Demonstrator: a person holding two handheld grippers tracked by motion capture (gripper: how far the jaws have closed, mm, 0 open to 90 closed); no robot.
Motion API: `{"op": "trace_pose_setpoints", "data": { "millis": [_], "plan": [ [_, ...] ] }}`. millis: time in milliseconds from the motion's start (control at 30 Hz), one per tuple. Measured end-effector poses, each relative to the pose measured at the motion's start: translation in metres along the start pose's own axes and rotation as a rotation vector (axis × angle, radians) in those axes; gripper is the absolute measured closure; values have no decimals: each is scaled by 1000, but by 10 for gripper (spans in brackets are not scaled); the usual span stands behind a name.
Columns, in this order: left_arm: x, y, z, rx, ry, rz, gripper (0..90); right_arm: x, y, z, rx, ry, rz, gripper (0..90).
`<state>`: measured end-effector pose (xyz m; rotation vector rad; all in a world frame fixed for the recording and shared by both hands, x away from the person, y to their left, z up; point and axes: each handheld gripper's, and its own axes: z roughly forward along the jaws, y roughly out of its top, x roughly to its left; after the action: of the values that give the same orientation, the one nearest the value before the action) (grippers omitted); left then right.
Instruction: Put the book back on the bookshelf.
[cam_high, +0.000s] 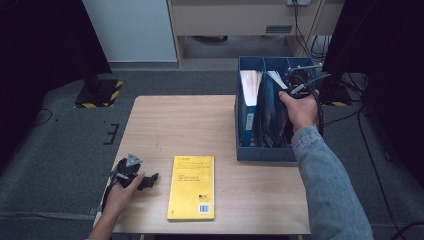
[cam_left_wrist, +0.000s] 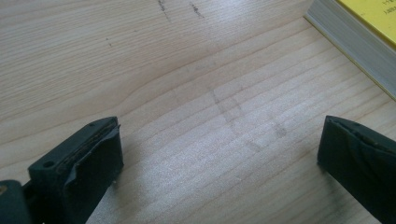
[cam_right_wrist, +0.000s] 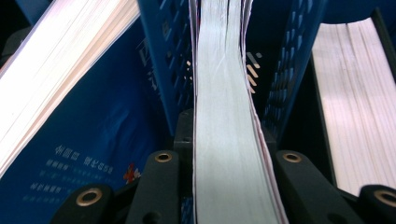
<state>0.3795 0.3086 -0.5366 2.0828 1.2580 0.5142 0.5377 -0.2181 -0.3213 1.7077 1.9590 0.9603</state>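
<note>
Book (cam_right_wrist: 224, 140), pale grey page edges up, upright in the blue file rack (cam_high: 245, 150), pinched in the right claw (cam_right_wrist: 224, 186); left claw (cam_left_wrist: 219, 154) wide, empty.

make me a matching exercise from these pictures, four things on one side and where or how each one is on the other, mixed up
Things:
1. yellow book
2. left gripper
3. right gripper
4. blue file box

States:
A. shut on a book standing on edge
B. lying flat on the table
C. standing at the table's right side, books inside
D. open, jaws wide apart over bare wood

Pairs: 1-B, 2-D, 3-A, 4-C
</note>
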Motion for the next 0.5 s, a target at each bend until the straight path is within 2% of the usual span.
{"op": "trace_pose_setpoints", "data": {
  "millis": [200,500],
  "plan": [
    [0,0,0,0,0,0,0,2,-2,-2,13,6,-25,718],
    [0,0,0,0,0,0,0,4,-2,-3,23,13,-32,714]
  ]
}}
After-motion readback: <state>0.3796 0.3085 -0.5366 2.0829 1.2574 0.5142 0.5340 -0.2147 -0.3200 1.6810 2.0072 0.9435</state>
